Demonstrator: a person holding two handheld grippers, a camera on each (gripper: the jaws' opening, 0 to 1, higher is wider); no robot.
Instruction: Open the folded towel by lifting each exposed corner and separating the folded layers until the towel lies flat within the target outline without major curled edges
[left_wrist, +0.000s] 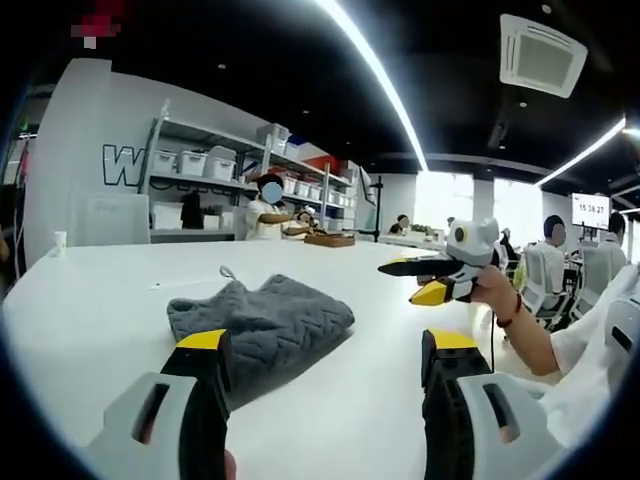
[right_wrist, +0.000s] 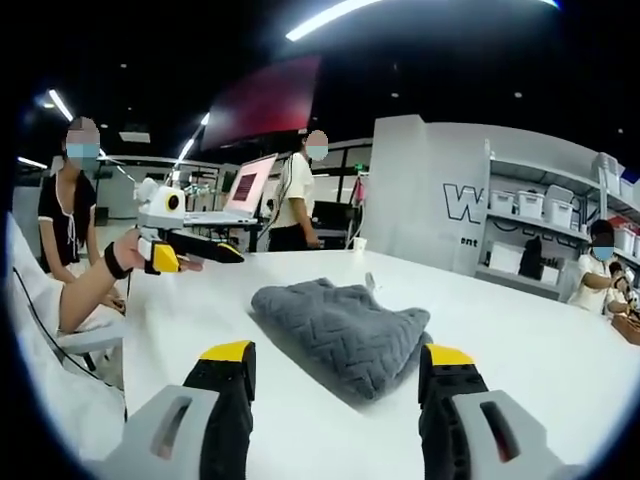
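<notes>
A folded grey towel (left_wrist: 265, 318) with a wavy knit lies on the white table (left_wrist: 100, 300), a small hanging loop at its far edge. My left gripper (left_wrist: 328, 350) hovers open just short of the towel's near edge, with nothing between its jaws. The right gripper (left_wrist: 432, 280), held in a hand, hangs above the table to the towel's right. In the right gripper view the towel (right_wrist: 340, 322) lies straight ahead on the table (right_wrist: 520, 340). My right gripper (right_wrist: 338, 358) stands open before it, and the left gripper (right_wrist: 190, 252) floats at the left.
A paper cup (left_wrist: 59, 243) stands at the table's far edge. Shelves with white bins (left_wrist: 210, 165) line the back wall, where people sit. A laptop (right_wrist: 235, 195) and a seated person (right_wrist: 70, 210) are at the table's far left end.
</notes>
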